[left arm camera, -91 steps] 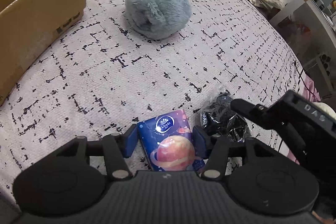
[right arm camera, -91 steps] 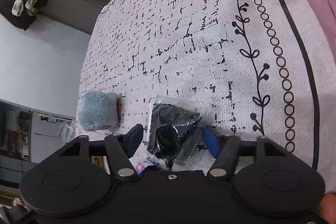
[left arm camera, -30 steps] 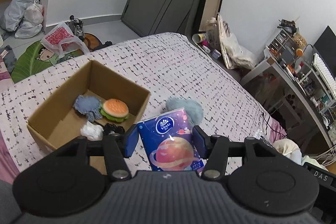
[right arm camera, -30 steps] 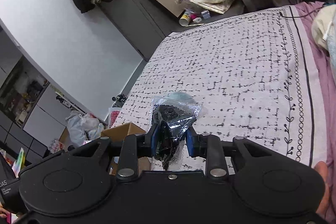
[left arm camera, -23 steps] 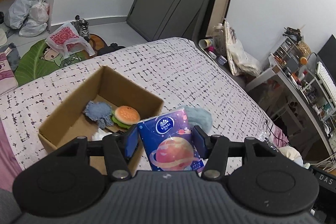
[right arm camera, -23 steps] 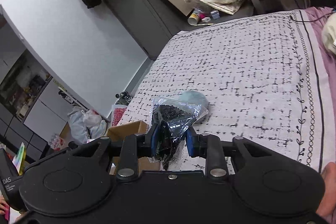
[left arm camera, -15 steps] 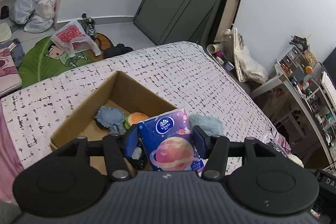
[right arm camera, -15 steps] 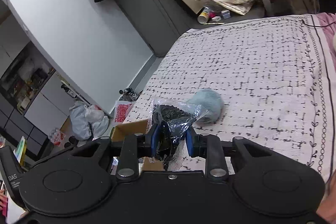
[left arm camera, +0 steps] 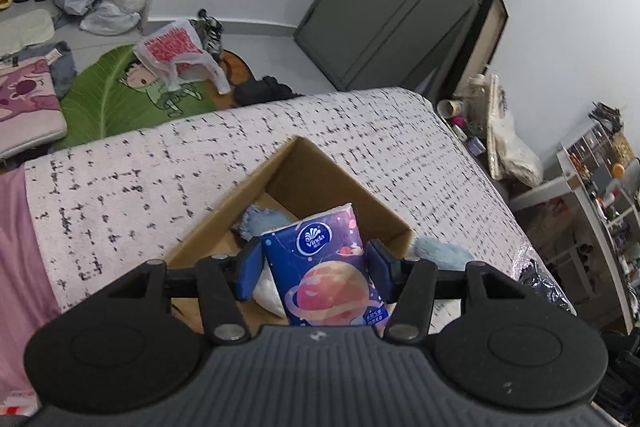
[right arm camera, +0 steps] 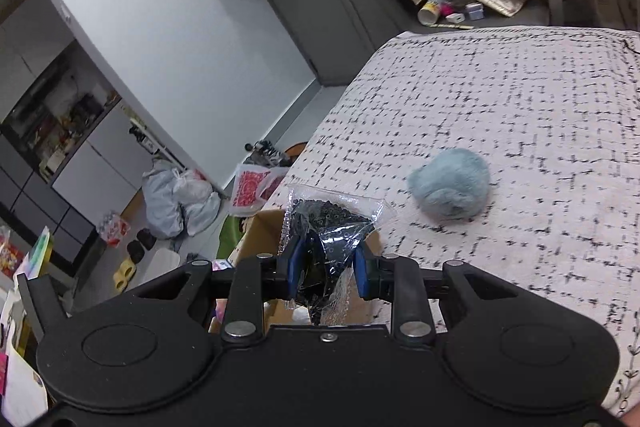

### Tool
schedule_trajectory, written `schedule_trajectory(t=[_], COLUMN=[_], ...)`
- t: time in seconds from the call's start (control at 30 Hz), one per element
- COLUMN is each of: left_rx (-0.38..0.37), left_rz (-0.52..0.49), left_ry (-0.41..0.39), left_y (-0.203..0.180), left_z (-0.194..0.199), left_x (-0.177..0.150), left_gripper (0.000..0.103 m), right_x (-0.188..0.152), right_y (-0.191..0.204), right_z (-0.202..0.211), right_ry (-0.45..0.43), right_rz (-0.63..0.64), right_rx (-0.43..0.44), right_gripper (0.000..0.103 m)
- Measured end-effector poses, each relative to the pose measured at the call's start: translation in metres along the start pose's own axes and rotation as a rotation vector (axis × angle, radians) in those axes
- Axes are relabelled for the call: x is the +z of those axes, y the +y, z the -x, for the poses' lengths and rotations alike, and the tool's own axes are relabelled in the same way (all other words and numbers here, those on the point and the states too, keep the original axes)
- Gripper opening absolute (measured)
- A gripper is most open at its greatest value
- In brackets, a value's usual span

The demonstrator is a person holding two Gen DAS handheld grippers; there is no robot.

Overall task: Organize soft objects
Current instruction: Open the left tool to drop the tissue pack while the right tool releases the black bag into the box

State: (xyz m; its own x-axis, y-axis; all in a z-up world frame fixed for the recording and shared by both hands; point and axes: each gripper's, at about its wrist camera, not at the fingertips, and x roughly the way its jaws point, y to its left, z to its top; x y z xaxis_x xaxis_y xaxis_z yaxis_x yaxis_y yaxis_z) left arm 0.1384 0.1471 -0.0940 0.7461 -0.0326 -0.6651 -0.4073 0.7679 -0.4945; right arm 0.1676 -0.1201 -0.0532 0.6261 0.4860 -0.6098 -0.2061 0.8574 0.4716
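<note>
- The cardboard box [left arm camera: 304, 167] sits on the bed [left arm camera: 160, 163].
- A tissue pack [left arm camera: 324, 263], between the left claw's [left arm camera: 314, 269] fingers, is above the box.
- A plastic bag [right arm camera: 328, 227] sits in the right claw [right arm camera: 326, 269], over the box's edge.
- A plush ball [right arm camera: 450, 189] lies on the bed just beside the box.

Each gripper is matte black plastic with two round discs and silver screws. The left gripper [left arm camera: 315, 269] has a ribbed grey base; both, including the right gripper [right arm camera: 327, 269], carry blue pads.
</note>
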Motion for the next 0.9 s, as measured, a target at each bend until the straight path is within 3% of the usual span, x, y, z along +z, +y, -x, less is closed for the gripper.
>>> schedule_trajectory(t=[0.23, 0.4, 0.7, 0.77, 0.83, 0.9], left_rx=[0.032, 0.035, 0.021, 0.017, 0.015, 0.021], left_rz=[0.038, 0.076, 0.1, 0.1, 0.1, 0.099], left_ry=[-0.018, -0.017, -0.004, -0.003, 0.0, 0.004], left_y=[0.015, 0.024, 0.03, 0.03, 0.031, 0.03], left_z=[-0.008, -0.012, -0.014, -0.014, -0.014, -0.014], left_x=[0.003, 0.006, 0.007, 0.008, 0.007, 0.007], left_gripper=[0.055, 0.061, 0.063, 0.064, 0.066, 0.07], right_x=[-0.009, -0.017, -0.032, -0.035, -0.036, -0.035], right_y=[0.022, 0.033, 0.044, 0.046, 0.045, 0.044], right_z=[-0.023, -0.038, -0.056, -0.061, -0.063, -0.06], right_ry=[0.044, 0.075, 0.136, 0.162, 0.182, 0.176], right_rz=[0.02, 0.03, 0.04, 0.043, 0.029, 0.034], right_rx=[0.001, -0.004, -0.002, 0.007, 0.011, -0.008], right_gripper=[0.026, 0.026, 0.027, 0.033, 0.06, 0.071])
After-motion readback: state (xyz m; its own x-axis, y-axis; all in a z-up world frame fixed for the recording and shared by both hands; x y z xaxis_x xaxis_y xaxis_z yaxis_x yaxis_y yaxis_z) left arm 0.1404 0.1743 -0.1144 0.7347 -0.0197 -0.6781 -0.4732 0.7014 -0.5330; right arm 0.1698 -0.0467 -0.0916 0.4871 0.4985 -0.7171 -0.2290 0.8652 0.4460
